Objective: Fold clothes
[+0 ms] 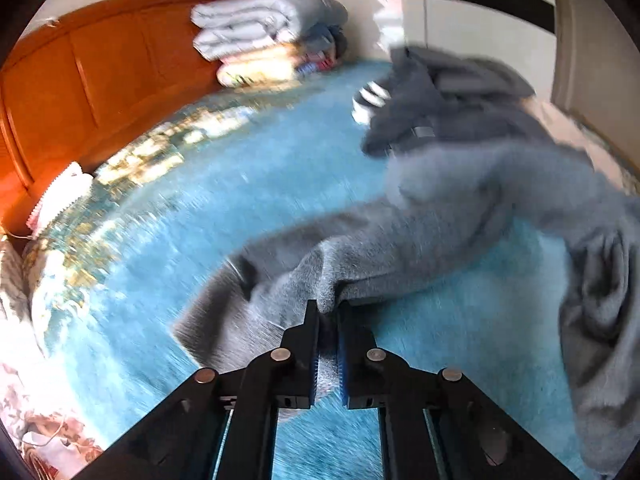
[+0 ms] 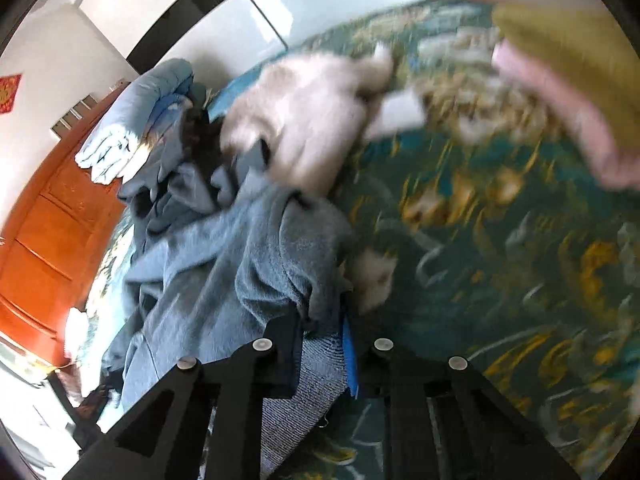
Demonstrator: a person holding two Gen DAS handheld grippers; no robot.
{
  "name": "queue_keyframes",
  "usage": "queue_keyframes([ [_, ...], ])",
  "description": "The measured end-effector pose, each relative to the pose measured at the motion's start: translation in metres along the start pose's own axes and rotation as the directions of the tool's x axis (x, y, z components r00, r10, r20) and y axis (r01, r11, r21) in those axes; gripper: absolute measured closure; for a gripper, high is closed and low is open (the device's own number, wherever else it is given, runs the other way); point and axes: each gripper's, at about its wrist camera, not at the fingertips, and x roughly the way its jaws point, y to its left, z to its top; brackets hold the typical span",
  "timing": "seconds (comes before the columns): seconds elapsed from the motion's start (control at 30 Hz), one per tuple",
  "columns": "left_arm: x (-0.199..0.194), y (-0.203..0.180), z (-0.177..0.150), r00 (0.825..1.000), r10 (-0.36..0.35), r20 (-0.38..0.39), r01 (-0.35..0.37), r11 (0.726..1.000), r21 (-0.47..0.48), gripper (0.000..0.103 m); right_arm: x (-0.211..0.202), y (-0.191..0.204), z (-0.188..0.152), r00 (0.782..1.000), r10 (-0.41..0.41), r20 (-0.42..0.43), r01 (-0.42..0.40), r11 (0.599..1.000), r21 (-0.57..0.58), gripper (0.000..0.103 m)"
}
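A grey fleece garment (image 1: 460,216) hangs stretched above the blue bedspread (image 1: 240,220). My left gripper (image 1: 328,312) is shut on one edge of it, cloth pinched between the blue pads. In the right wrist view the same grey garment (image 2: 224,264) drapes to the left, and my right gripper (image 2: 324,328) is shut on another edge of it. A darker grey piece with white stripes (image 1: 404,100) lies bunched behind it. Both views are motion-blurred.
Folded blankets (image 1: 260,36) are stacked against the orange wooden headboard (image 1: 80,80). A pale pink garment (image 2: 308,120) and a mustard and pink cloth (image 2: 572,92) lie on the green patterned spread (image 2: 500,240). A mirrored wardrobe stands behind.
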Motion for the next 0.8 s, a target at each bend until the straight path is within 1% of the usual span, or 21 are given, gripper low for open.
queue_keyframes([
  [0.07, -0.017, 0.009, 0.016, 0.998, 0.017, 0.065, -0.015, 1.0, -0.026, 0.095, -0.021, 0.004, 0.012, 0.997, -0.038, 0.064, 0.04, 0.999, -0.033, 0.087],
  [0.13, -0.039, 0.019, 0.032, 0.99, 0.032, 0.137, -0.025, 0.998, -0.054, 0.095, -0.044, 0.008, 0.022, 0.989, -0.063, 0.132, 0.072, 0.995, -0.063, 0.087],
  [0.23, -0.084, 0.034, 0.049, 0.964, 0.059, 0.26, -0.036, 0.995, -0.092, 0.095, -0.083, 0.015, 0.031, 0.966, -0.09, 0.241, 0.12, 0.986, -0.112, 0.087],
  [0.3, -0.11, 0.044, 0.052, 0.945, 0.066, 0.321, -0.035, 0.994, -0.103, 0.095, -0.101, 0.01, 0.035, 0.956, -0.103, 0.276, 0.138, 0.984, -0.111, 0.087],
  [0.43, -0.153, 0.059, 0.06, 0.907, 0.086, 0.412, -0.047, 0.994, -0.103, 0.095, -0.137, 0.001, 0.043, 0.93, -0.128, 0.344, 0.174, 0.979, -0.107, 0.087],
  [0.5, -0.161, 0.065, 0.075, 0.9, 0.072, 0.429, -0.033, 0.995, -0.098, 0.095, -0.154, -0.004, 0.047, 0.915, -0.14, 0.378, 0.192, 0.976, -0.104, 0.087],
  [0.63, -0.13, 0.048, 0.12, 0.911, 0.011, 0.413, 0.013, 0.998, -0.055, 0.095, -0.19, -0.014, 0.056, 0.881, -0.163, 0.443, 0.228, 0.969, -0.096, 0.087],
  [0.67, -0.113, 0.038, 0.134, 0.919, 0.005, 0.395, 0.01, 0.999, -0.036, 0.095, -0.195, -0.018, 0.059, 0.875, -0.172, 0.452, 0.237, 0.967, -0.091, 0.087],
  [0.8, -0.029, -0.01, 0.179, 0.964, -0.052, 0.26, 0.051, 0.999, 0.009, 0.095, -0.145, -0.05, 0.092, 0.902, -0.259, 0.346, 0.286, 0.958, -0.031, 0.087],
])
